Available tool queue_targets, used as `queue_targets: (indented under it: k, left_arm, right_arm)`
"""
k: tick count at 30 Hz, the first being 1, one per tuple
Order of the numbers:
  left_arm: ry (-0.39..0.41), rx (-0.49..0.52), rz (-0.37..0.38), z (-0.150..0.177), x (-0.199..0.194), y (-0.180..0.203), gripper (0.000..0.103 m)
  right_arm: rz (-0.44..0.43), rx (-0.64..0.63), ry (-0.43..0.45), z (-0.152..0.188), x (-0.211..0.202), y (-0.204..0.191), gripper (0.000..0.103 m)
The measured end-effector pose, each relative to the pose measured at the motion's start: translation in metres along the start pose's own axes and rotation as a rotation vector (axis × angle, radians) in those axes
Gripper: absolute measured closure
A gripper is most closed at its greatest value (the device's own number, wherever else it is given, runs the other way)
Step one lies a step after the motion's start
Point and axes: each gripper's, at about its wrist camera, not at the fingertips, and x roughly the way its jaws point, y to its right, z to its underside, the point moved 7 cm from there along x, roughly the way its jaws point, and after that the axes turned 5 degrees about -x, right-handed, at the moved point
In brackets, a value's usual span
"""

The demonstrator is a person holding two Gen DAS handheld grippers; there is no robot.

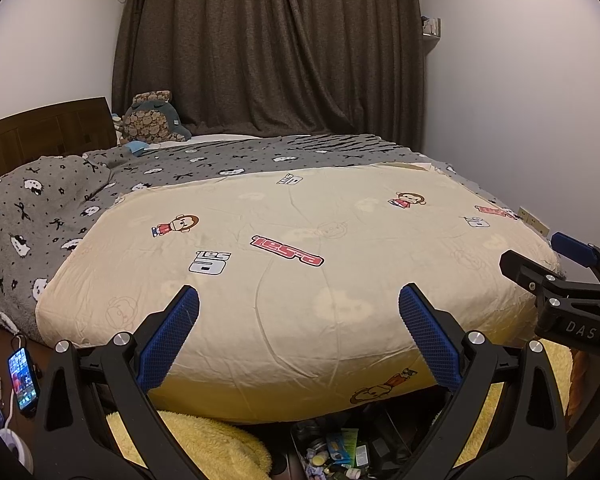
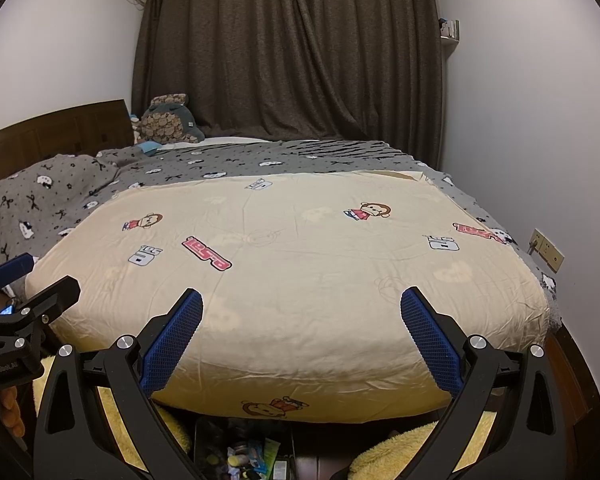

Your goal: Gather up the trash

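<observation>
Hovering side by side over the foot of the bed, the left gripper [image 1: 299, 300] and right gripper [image 2: 301, 302] are held level, jaws spread wide and empty. Trash [image 1: 336, 454] is seen in a bin [image 1: 300, 446] below, half hidden by the quilt [image 1: 284, 248].

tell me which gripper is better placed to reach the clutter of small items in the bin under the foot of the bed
Left, marginally. In its view the bin of clutter lies between its open fingers, toward the right one. The right gripper sees it left of centre, near its left finger. Both are open, empty and above it.
</observation>
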Motion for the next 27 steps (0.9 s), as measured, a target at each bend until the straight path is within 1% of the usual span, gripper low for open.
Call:
queue_targets:
  k: [15, 20, 22, 24, 27]
  left_arm:
    - [0.0, -0.006, -0.007, 0.0011, -0.0008, -0.0019, 0.008]
    - [0.011, 0.006, -0.048, 0.0008, 0.0005, -0.0027, 0.008]
    - [0.006, -0.006, -0.034, 0.0009, 0.0009, -0.0016, 0.008]
    - [0.001, -0.014, -0.002, 0.0007, 0.001, -0.0002, 0.008]
    - [0.011, -0.009, -0.004, -0.0008, -0.0011, -0.0002, 0.008]
  right_arm:
    - [-0.014, 0.008, -0.008, 0.0033, 0.0041, -0.0023, 0.004]
    - [-0.003, 0.014, -0.006, 0.0025, 0.0054, 0.0005, 0.004]
    - [-0.003, 0.013, -0.006, 0.0024, 0.0063, 0.0018, 0.004]
    - [-0.002, 0.012, -0.008, 0.0024, 0.0068, 0.0017, 0.004]
    - [-0.001, 0.013, -0.008, 0.0028, 0.0068, 0.0036, 0.004]
